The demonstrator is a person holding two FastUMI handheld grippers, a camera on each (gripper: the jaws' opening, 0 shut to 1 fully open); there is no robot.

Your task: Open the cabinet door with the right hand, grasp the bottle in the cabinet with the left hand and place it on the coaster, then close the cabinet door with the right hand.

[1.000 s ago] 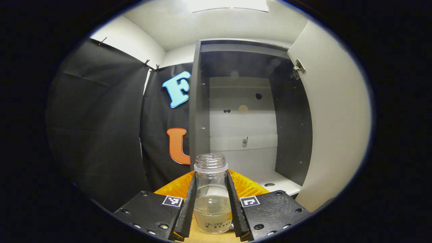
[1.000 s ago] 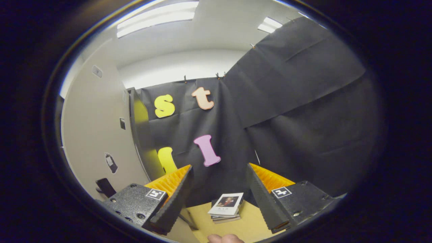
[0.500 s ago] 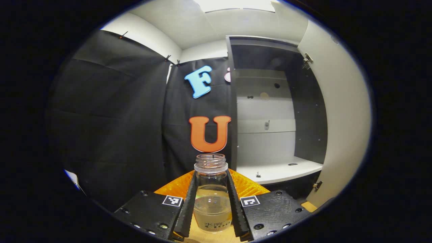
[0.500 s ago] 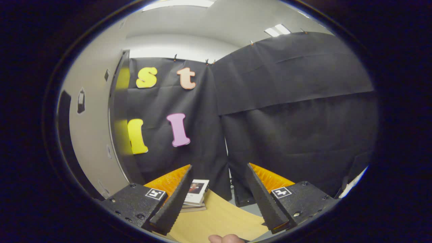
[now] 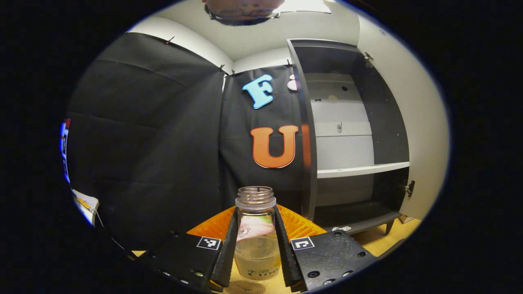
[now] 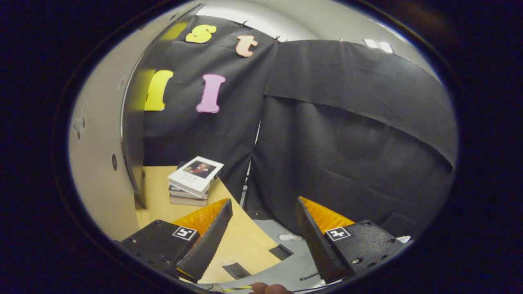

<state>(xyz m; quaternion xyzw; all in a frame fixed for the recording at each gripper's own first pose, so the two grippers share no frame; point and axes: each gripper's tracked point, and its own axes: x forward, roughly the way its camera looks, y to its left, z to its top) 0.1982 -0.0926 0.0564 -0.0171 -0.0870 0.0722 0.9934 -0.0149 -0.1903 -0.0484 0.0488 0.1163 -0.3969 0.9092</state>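
The left tool [image 5: 256,249] is clamped on the bottle [image 5: 256,241] at lower centre of the left gripper view, both fingers against its sides; the bottle is uncapped, with clear liquid in its lower part. Just under it peeks the coaster [image 5: 245,288] on the bench [image 5: 388,241]. The cabinet [image 5: 347,134] (door [image 5: 421,134] swung open) now sits farther right than a second ago. In the right gripper view the right tool [image 6: 261,237] gapes wide, holding nothing, with a stack of books [image 6: 194,179] at left centre.
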